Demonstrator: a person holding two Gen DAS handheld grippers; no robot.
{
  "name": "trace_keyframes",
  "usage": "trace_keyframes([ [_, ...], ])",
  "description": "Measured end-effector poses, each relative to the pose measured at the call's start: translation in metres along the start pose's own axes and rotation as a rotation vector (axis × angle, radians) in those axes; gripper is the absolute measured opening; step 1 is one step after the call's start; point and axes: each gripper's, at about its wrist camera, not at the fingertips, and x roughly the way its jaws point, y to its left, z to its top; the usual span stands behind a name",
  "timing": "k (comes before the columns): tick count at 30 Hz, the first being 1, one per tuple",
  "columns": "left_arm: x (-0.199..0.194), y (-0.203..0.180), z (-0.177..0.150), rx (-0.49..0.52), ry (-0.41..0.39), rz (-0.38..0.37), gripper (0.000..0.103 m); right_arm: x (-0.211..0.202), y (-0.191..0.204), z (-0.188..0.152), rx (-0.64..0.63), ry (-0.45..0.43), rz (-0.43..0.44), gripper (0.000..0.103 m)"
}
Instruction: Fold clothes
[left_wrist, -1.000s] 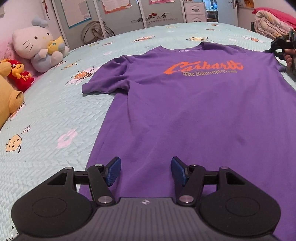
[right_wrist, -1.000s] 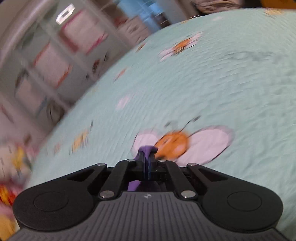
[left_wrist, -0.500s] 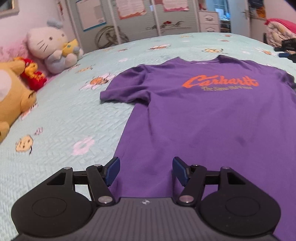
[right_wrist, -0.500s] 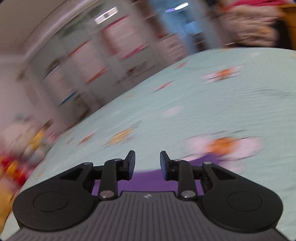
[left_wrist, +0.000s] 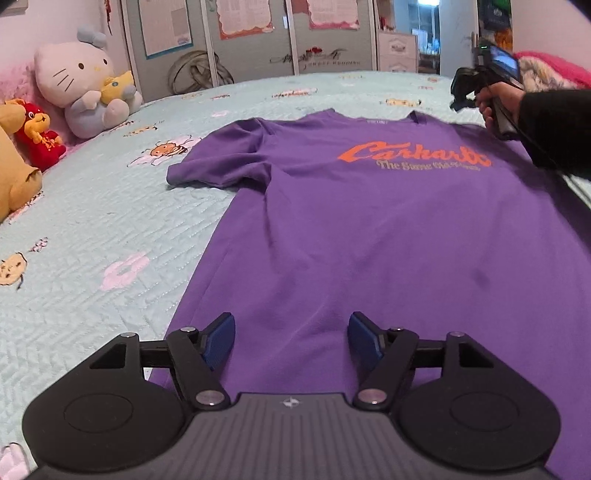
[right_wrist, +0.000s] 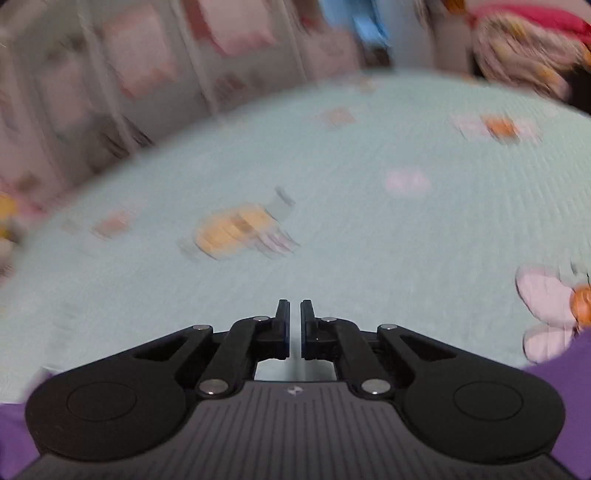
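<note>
A purple T-shirt (left_wrist: 369, 221) with orange lettering lies flat, front up, on the light blue bedspread (left_wrist: 92, 229). Its left sleeve (left_wrist: 218, 162) is spread out to the side. My left gripper (left_wrist: 291, 338) is open and empty, just above the shirt's bottom hem. My right gripper (right_wrist: 295, 325) is nearly shut with a thin gap between the jaws and holds nothing. It hovers above the bedspread (right_wrist: 332, 206) beyond the shirt's collar; purple cloth (right_wrist: 565, 373) shows at the lower corners. It also appears in the left wrist view (left_wrist: 461, 92), held in a hand at the far right.
Plush toys sit at the left edge of the bed: a white cat (left_wrist: 81, 81), a red figure (left_wrist: 38, 136) and a yellow one (left_wrist: 14, 177). Grey wardrobe doors (left_wrist: 251, 40) stand behind the bed. A bundle of bedding (left_wrist: 546, 70) lies at the far right.
My right gripper let go of the shirt, opened, then closed almost fully while lifting and swinging over the bedspread. My left gripper drew back slightly and stayed open.
</note>
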Motion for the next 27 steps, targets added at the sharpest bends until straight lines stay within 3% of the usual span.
trace_keyframes([
  [4,0.001,0.004,-0.006,-0.040,-0.032,-0.014,0.077,-0.027,0.026,-0.035,-0.093,0.104,0.096,0.005],
  [6,0.001,0.004,-0.005,-0.038,-0.034,-0.014,0.077,-0.001,0.032,-0.043,-0.087,0.203,0.082,0.004],
  [9,0.002,0.005,-0.004,-0.045,-0.031,-0.016,0.077,0.031,0.036,-0.016,-0.049,0.139,-0.087,0.000],
  [10,0.001,0.005,-0.003,-0.046,-0.032,-0.019,0.077,0.042,0.037,-0.007,-0.036,0.117,-0.145,0.006],
  [12,0.002,0.008,-0.006,-0.059,-0.038,-0.035,0.079,0.013,0.047,-0.016,-0.025,0.097,-0.036,0.006],
  [14,0.003,0.012,-0.007,-0.076,-0.045,-0.050,0.080,-0.017,0.057,-0.025,-0.015,0.077,0.078,0.014],
  [15,0.003,0.014,-0.008,-0.084,-0.048,-0.057,0.080,-0.035,0.073,-0.038,-0.079,0.082,0.103,0.020],
  [18,-0.002,0.021,-0.008,-0.126,-0.071,-0.082,0.080,-0.087,0.130,-0.079,-0.284,0.092,0.184,0.026],
  [22,-0.015,0.045,-0.006,-0.243,-0.124,-0.132,0.080,-0.149,0.232,-0.128,-0.563,0.061,0.314,0.057],
  [24,-0.021,0.063,-0.007,-0.320,-0.138,-0.123,0.080,-0.174,0.286,-0.154,-0.706,0.044,0.393,0.059],
  [27,-0.028,0.091,-0.009,-0.445,-0.158,-0.073,0.080,-0.187,0.355,-0.204,-0.933,-0.010,0.407,0.059],
])
